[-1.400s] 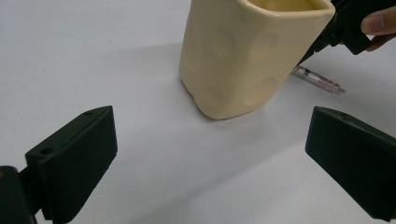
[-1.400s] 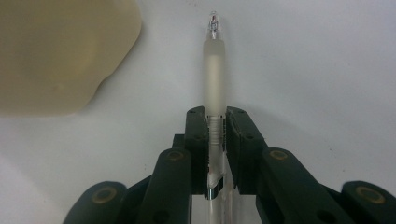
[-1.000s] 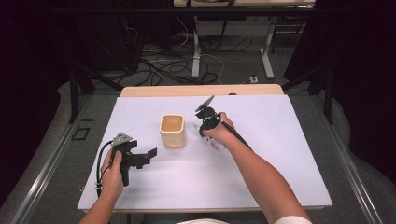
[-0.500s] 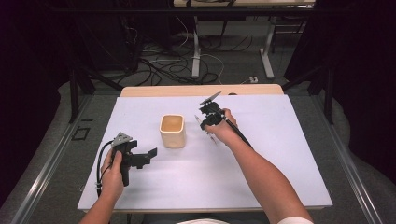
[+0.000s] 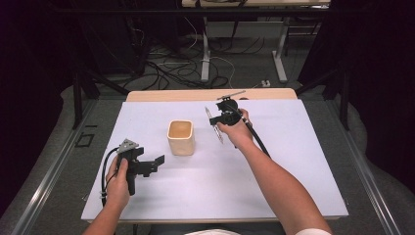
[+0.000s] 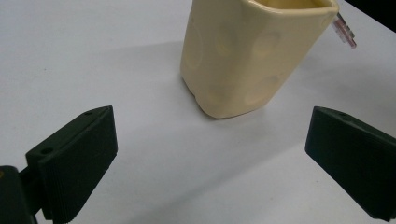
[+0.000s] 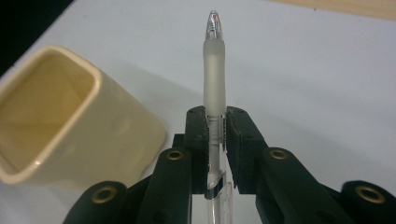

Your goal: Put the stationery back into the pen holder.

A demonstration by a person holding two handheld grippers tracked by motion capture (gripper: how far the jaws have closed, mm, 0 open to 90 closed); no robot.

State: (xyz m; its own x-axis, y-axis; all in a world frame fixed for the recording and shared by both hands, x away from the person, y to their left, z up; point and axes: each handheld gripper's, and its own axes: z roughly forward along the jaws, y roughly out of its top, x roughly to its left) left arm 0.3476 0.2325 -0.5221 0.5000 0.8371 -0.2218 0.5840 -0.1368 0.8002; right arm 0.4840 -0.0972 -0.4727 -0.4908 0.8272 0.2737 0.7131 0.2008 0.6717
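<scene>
- A white sheet covers the worktop (image 5: 274, 171); a bare wooden strip shows along its far edge. Beyond lie a grey floor, loose cables (image 5: 161, 68) and metal desk legs, with dark curtains at both sides.
- A cream square cup (image 5: 181, 137) stands upright near the middle of the worktop, its mouth open.
- The right gripper (image 5: 221, 119) is raised just right of the cup, apart from it. Its fingers are clamped tight on a clear pen (image 7: 214, 79), which slants downward in the high view.
- The right gripper view shows the pen's frosted grip and tip jutting past the fingers, and the cup's bare inside at lower left.
- The left gripper (image 5: 155, 163) sits low at the near left, fingers spread wide with nothing between them, pointing toward the cup.
- The left gripper view shows dimples on the cup's wall and the pen's clip end past its rim.
- Broad open sheet lies near and right of the cup; all things sit well clear of the edges.
</scene>
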